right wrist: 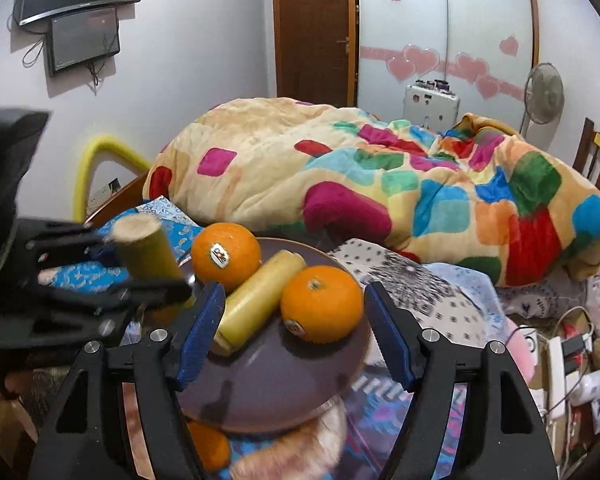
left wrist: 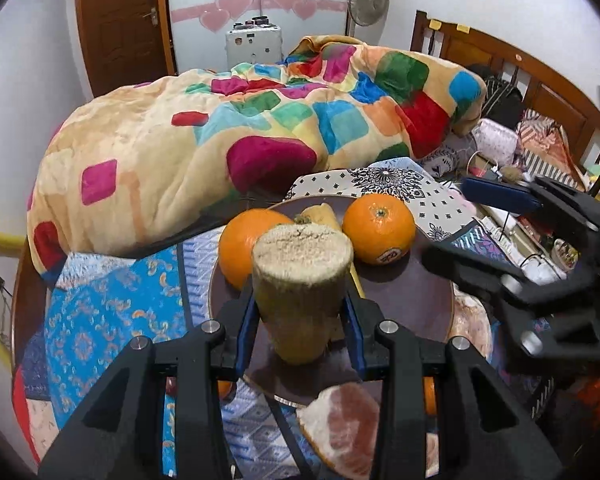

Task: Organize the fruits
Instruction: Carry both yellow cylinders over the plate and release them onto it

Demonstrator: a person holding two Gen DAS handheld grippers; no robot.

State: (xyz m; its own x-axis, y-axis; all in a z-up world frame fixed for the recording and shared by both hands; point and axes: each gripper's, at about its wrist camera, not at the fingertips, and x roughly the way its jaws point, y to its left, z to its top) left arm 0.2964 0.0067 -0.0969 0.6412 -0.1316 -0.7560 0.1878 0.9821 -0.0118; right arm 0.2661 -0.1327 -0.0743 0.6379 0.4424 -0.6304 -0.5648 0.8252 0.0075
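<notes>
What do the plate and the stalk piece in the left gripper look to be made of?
Plate: dark brown and glossy, with reflections and a thin pale edge, so probably glazed ceramic or glass; hard to say which.
Stalk piece: plant matter, likely sugarcane, with a smooth yellow-green rind and a pale, rough, fibrous cut end. The left gripper grips it.

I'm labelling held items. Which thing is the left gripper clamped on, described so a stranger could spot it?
On the bed, find the dark round plate. Above it the left gripper grips a sugarcane piece: yellowish and fibrous at its cut end, unlike the round oranges behind it.
</notes>
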